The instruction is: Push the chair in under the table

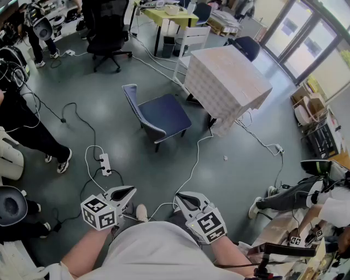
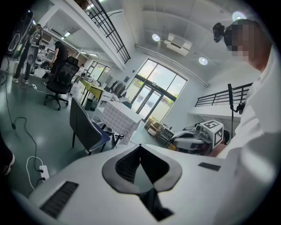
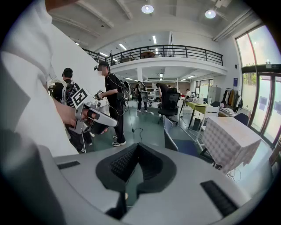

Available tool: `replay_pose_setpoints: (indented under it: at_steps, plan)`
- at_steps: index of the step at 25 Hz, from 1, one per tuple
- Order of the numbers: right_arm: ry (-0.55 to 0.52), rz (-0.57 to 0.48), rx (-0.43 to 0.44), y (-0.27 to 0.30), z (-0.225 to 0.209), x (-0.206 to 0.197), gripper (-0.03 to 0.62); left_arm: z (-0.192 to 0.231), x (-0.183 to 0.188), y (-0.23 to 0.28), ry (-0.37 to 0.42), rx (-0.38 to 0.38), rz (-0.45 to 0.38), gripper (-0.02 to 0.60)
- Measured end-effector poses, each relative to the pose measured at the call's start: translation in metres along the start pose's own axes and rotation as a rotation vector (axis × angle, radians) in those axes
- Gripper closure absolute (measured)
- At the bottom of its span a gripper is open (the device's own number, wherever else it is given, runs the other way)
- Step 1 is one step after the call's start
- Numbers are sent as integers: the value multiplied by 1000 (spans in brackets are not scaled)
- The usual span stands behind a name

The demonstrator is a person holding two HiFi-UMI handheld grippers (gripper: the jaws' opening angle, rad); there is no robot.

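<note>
A dark blue chair (image 1: 158,116) stands pulled out on the grey floor, left of a table (image 1: 227,81) draped in a pale checked cloth. The chair (image 2: 88,129) and the table (image 2: 119,118) also show in the left gripper view, and in the right gripper view the chair (image 3: 173,140) sits left of the table (image 3: 230,140). Both grippers are held close to my body, well short of the chair. My left gripper (image 1: 130,192) is shut and holds nothing. My right gripper (image 1: 180,198) is shut and holds nothing as well.
A white power strip (image 1: 105,164) and loose cables (image 1: 188,175) lie on the floor between me and the chair. A black office chair (image 1: 108,34) and a yellow-green desk (image 1: 164,16) stand behind. People stand at the left (image 1: 33,136) and the right (image 1: 298,197).
</note>
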State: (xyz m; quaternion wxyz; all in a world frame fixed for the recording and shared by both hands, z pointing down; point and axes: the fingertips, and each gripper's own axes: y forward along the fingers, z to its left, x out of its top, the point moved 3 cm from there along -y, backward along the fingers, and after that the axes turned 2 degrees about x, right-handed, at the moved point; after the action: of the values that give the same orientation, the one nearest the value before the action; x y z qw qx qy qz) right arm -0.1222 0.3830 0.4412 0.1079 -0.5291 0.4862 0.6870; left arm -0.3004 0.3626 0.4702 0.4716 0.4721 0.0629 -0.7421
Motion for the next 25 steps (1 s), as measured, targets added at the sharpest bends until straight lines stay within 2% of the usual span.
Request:
replay_pose_setpoints:
  at_steps: [6, 13, 16, 21, 25]
  plan:
    - [22, 20, -14, -3, -25, -15, 580, 15, 8, 28, -21, -2, -31, 571]
    - [36, -14, -13, -23, -87, -20, 580, 1, 33, 86, -27, 34, -43, 569]
    - [39, -47, -8, -35, -118, -25, 580, 6, 43, 109, -23, 94, -46, 563]
    - [53, -51, -28, -44, -170, -39, 572, 31, 66, 147, -51, 211, -67, 467]
    - [89, -59, -41, -48, -201, -43, 474, 65, 81, 172, -137, 323, -73, 421]
